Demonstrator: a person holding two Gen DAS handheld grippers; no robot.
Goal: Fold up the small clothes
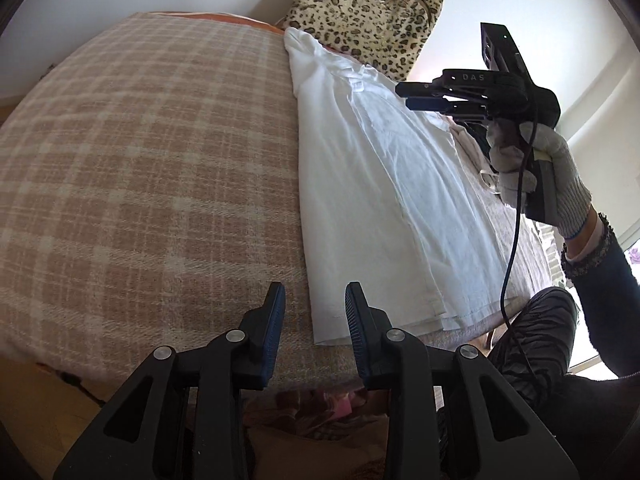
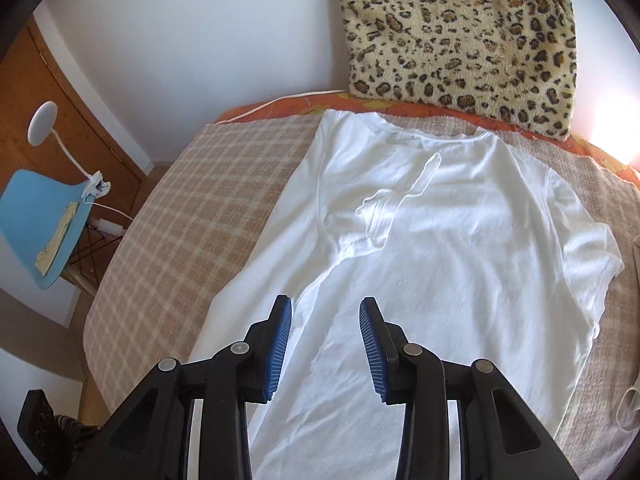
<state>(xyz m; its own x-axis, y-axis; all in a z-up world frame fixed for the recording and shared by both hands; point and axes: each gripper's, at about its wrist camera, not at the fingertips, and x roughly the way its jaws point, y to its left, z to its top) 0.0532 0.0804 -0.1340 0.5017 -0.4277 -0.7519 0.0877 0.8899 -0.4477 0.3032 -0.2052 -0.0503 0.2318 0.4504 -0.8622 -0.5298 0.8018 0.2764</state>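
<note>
A white T-shirt (image 2: 432, 240) lies spread flat on the checked beige blanket (image 2: 180, 208), collar toward the far end, its left sleeve folded in over the chest. It also shows in the left wrist view (image 1: 376, 200). My left gripper (image 1: 316, 296) is open and empty, low near the shirt's bottom left corner at the bed's near edge. My right gripper (image 2: 325, 312) is open and empty, held above the shirt's lower middle. In the left wrist view the right gripper (image 1: 412, 98) hovers over the shirt, held by a gloved hand (image 1: 536, 172).
A leopard-print cushion (image 2: 460, 32) stands against the wall at the bed's head. A blue chair (image 2: 40, 216) with a clip lamp (image 2: 44, 122) stands left of the bed. More pale cloth (image 1: 476, 148) lies right of the shirt. A black cable (image 1: 516, 232) hangs from the right gripper.
</note>
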